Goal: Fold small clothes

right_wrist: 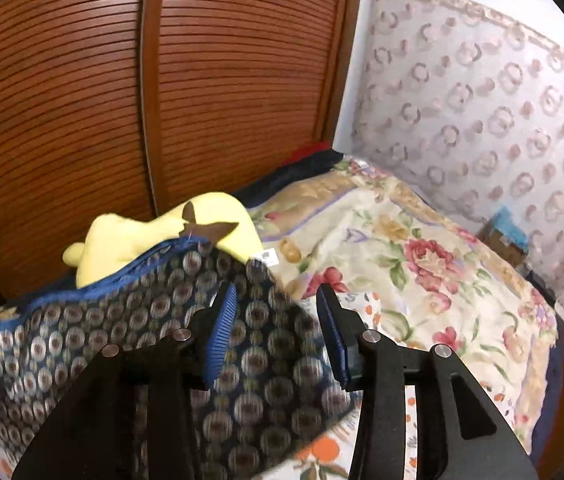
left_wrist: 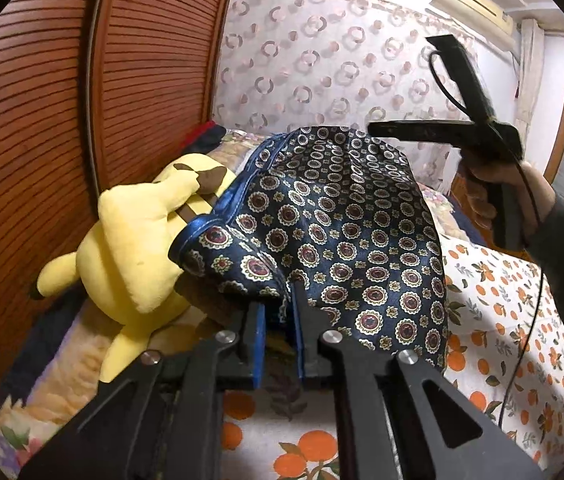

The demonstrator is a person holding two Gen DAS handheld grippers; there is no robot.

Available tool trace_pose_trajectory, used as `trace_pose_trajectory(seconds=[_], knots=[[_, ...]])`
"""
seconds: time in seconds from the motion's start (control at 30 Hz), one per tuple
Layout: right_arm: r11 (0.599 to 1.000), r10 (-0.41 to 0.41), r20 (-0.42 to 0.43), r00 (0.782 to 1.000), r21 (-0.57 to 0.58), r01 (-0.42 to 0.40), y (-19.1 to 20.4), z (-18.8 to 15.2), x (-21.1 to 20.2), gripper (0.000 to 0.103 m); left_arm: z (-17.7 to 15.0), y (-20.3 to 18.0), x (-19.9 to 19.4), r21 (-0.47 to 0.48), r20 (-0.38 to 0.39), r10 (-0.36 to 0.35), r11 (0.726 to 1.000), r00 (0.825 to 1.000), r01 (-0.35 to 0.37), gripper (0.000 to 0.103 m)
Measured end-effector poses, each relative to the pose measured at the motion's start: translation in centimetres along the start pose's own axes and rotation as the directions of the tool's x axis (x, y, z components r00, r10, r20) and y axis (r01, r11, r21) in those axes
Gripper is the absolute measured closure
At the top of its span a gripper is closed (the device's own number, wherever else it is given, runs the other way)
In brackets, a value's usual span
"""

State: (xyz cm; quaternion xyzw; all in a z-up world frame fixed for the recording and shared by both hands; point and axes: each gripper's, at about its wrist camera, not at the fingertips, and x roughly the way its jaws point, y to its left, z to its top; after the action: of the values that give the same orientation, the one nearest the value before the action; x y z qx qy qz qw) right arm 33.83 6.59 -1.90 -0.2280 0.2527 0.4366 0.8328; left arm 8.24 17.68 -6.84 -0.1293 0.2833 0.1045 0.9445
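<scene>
Black linkage arms fill the bottom of the left wrist view, where our left gripper (left_wrist: 280, 312) has its blue pads nearly together, pinching the navy satin shorts with medallion print (left_wrist: 346, 224), which hang at centre frame over the orange-print bedsheet (left_wrist: 522, 320); a yellow plush toy (left_wrist: 130, 248) lies at left. In the right wrist view, our right gripper (right_wrist: 276, 334) stands spread, pads off the blurred shorts (right_wrist: 142, 340) at lower left.
</scene>
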Motion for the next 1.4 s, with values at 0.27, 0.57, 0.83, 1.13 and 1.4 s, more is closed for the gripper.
trace_pose_trajectory(seconds=[0.27,0.57,0.83,1.13,1.4], knots=[[0.999,0.032,-0.001,0.999,0.028,-0.032,0.6,-3.0,-1.3,0.061,0.7,-0.6,-1.4,0.06,0.038,0.031,0.998,0.999,-0.034,0.056],[0.989,0.003,-0.058,0.998,0.151,0.005,-0.5,-5.1,1.5,0.061,1.3,-1.7,-2.9,0.129,0.057,0.062,0.989,0.996,-0.069,0.043],[0.979,-0.056,0.003,0.998,0.198,0.054,0.1,-6.3,-4.9,0.056,1.4,-3.4,-4.7,0.144,0.079,0.055,0.987,0.995,-0.066,0.043],[0.966,-0.091,0.032,0.995,0.247,0.08,1.4,-11.4,-13.6,0.04,0.4,-6.9,-5.9,0.188,0.065,-0.005,0.982,0.998,-0.008,0.043],[0.941,-0.183,0.038,0.982,0.296,0.164,2.5,-17.3,-20.5,0.022,-1.0,-11.3,-6.3,0.244,0.033,-0.093,0.966,0.995,0.082,0.043]])
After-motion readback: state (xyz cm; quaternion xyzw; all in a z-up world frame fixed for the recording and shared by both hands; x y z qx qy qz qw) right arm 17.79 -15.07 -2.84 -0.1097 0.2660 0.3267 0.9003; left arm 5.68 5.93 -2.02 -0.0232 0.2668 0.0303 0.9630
